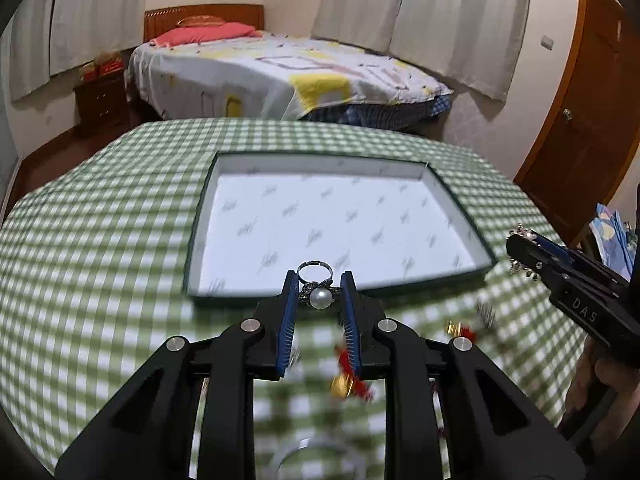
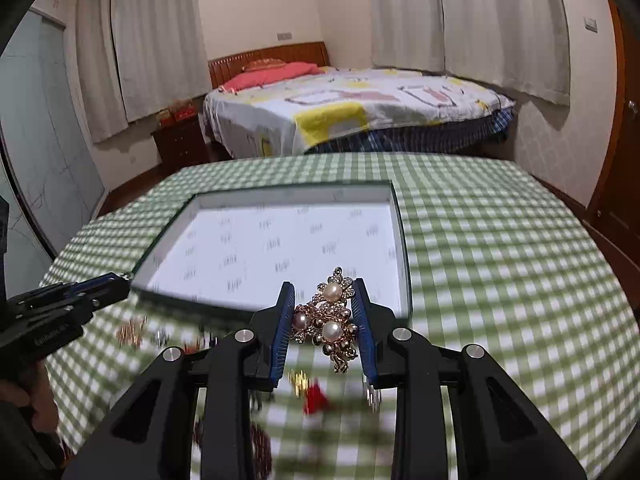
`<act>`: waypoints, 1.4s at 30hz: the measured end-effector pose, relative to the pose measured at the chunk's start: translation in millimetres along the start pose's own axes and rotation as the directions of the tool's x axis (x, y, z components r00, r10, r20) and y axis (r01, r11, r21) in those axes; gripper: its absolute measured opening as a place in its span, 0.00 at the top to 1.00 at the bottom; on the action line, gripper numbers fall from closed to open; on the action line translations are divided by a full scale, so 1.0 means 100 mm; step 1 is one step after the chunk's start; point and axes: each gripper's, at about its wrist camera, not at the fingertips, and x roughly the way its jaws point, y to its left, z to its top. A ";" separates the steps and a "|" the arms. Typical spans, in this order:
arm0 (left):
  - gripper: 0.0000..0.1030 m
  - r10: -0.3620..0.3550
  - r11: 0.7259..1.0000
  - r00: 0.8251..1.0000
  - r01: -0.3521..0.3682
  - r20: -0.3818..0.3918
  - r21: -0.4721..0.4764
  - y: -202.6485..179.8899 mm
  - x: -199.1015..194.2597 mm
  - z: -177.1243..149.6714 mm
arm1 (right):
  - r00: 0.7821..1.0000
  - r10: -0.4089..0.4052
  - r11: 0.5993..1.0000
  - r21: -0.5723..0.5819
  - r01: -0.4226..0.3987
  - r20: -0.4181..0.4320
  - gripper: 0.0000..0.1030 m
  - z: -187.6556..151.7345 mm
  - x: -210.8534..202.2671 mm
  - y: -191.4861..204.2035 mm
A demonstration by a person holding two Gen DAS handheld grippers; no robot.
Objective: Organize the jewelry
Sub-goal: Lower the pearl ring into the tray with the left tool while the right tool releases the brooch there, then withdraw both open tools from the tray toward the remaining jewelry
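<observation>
The left gripper (image 1: 319,286) is pinching a pearl ring (image 1: 320,295) by its setting, the band standing clear above the blue pads, a hold that looks chosen to keep the small piece from slipping. The right gripper (image 2: 324,304) is clamping a gold brooch (image 2: 326,320) studded with pearls, its ornate body wedged crosswise between the jaws. Both pieces are hanging above the near rim of the shallow white-lined tray (image 1: 456,216), which is lying open on the green checked tablecloth (image 1: 100,240), apparently the place meant to receive them. More jewelry (image 1: 352,380), red and gold but blurred, is waiting on the cloth below the grippers, likely the pile being sorted.
</observation>
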 end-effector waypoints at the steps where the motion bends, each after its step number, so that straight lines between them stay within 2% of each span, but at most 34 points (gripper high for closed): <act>1: 0.79 -0.002 1.000 1.000 0.002 0.006 0.001 -0.02 0.03 0.05 | 1.000 -0.001 1.000 -0.003 0.001 0.007 0.71 0.05 0.02 0.00; 8: 0.79 -0.020 1.000 0.999 0.019 0.045 0.022 -0.23 0.37 0.42 | 0.999 -0.010 1.000 -0.007 0.010 0.036 0.71 0.30 0.29 -0.07; 13: 0.79 -0.008 0.999 0.999 0.009 -0.034 0.032 -0.30 0.85 0.38 | 1.000 -0.003 1.000 -0.010 0.003 -0.021 0.72 0.25 0.59 -0.12; 16: 0.79 0.009 0.999 0.996 -0.005 -0.088 0.040 -0.30 1.09 0.28 | 0.998 0.006 1.000 0.007 -0.005 -0.064 0.76 0.19 0.76 -0.17; 25: 0.79 -0.001 0.999 0.989 0.006 -0.145 0.038 -0.31 1.30 0.19 | 0.993 0.003 1.000 0.015 -0.001 -0.115 0.76 0.07 0.95 -0.20; 27: 0.73 0.000 0.999 0.990 0.006 -0.139 0.036 -0.31 1.30 0.20 | 0.992 -0.002 1.000 0.015 0.004 -0.123 0.76 0.06 0.97 -0.21; 29: 0.59 0.005 0.999 0.991 0.001 -0.132 0.043 -0.31 1.30 0.20 | 0.992 -0.002 1.000 0.022 0.005 -0.129 0.76 0.05 0.97 -0.23; 34: 0.40 0.010 0.999 0.994 -0.006 -0.113 0.037 -0.31 1.23 0.22 | 0.992 -0.008 0.999 0.033 0.013 -0.126 0.76 0.06 0.95 -0.24; 36: 0.39 0.012 0.999 0.995 -0.009 -0.098 0.038 -0.31 1.17 0.23 | 0.992 -0.010 0.999 0.036 0.014 -0.122 0.74 0.06 0.91 -0.24; 38: 0.31 0.026 0.999 0.996 -0.023 -0.082 0.045 -0.30 1.08 0.23 | 0.993 -0.013 0.999 0.036 0.017 -0.115 0.69 0.05 0.87 -0.24; 40: 0.28 0.026 0.999 0.998 -0.024 -0.060 0.040 -0.29 0.98 0.24 | 0.995 -0.020 0.999 0.038 0.024 -0.102 0.55 0.04 0.80 -0.24; 42: 0.25 0.026 0.999 0.999 -0.024 -0.043 0.040 -0.29 0.87 0.22 | 0.995 -0.022 0.999 0.036 0.026 -0.097 0.55 0.02 0.72 -0.23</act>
